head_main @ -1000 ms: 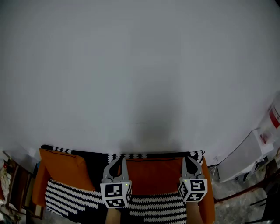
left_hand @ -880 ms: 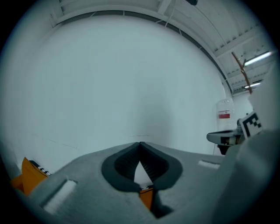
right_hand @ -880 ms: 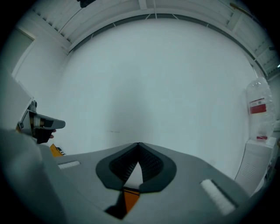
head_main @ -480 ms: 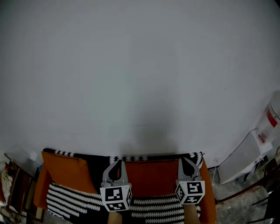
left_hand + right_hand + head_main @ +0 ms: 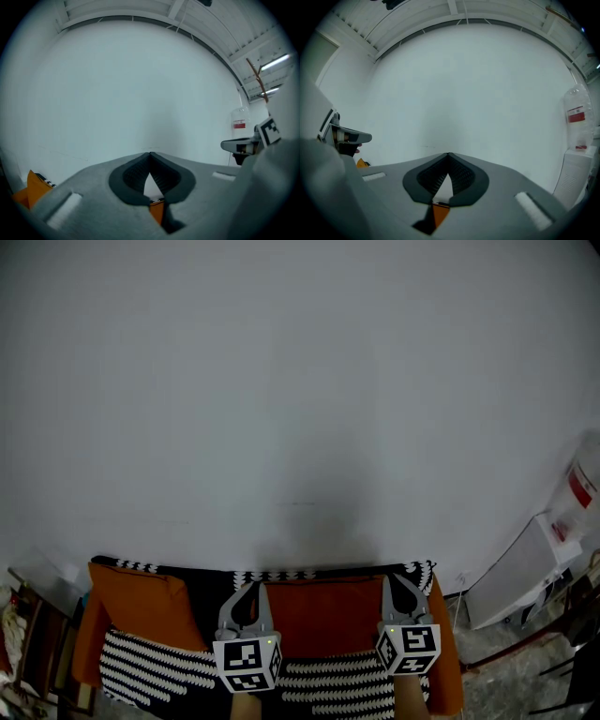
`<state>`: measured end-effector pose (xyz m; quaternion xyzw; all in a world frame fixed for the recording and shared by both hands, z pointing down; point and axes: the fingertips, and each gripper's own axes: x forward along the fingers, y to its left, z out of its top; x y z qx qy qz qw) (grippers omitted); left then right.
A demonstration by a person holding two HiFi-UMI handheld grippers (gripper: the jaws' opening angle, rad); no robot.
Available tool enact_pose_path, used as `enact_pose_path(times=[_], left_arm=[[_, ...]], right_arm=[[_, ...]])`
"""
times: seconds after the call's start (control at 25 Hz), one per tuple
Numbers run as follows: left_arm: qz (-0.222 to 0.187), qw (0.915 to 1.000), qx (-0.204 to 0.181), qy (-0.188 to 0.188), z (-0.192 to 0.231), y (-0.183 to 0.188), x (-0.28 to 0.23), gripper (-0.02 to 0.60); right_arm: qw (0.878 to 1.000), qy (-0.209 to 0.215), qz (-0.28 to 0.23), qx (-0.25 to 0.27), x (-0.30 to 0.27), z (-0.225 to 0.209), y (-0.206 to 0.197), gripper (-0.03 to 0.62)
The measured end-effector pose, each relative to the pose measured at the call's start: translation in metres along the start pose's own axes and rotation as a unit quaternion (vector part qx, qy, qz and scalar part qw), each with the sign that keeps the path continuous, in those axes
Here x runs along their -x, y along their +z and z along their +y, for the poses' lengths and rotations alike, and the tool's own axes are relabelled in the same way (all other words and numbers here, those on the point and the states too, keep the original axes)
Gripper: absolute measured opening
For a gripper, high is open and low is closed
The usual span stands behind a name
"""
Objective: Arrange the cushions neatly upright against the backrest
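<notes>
Nothing has shifted lately: left gripper (image 5: 250, 587) and right gripper (image 5: 395, 579) hover closed and empty over the sofa (image 5: 150, 662) seat; left-end cushion (image 5: 141, 601) and middle cushion (image 5: 323, 615) stand against the backrest (image 5: 211, 592), so arranging looks nearly done

Grey left gripper (image 5: 249, 587), grey right gripper (image 5: 395, 579), curved jaws, black ribbed pads (image 5: 133, 176), white cubes (image 5: 248, 663) bearing black square markers

Plain white wall (image 5: 300, 381) is faced from above by the head view; the same wall is seen level, nearer, in both gripper views.
</notes>
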<state>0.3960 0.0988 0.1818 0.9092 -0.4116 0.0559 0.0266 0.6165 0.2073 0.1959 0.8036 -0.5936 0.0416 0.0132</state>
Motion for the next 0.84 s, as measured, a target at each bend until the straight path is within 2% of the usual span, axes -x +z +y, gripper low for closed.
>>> enact_pose_path(times=[0.84], left_arm=[[0.001,1.0000,0.001,0.002,0.0048,0.0000,0.0009,0.002]], right_arm=[[1.000,-0.004,0.002,-0.004,-0.0017,-0.0015,-0.0011,0.009]])
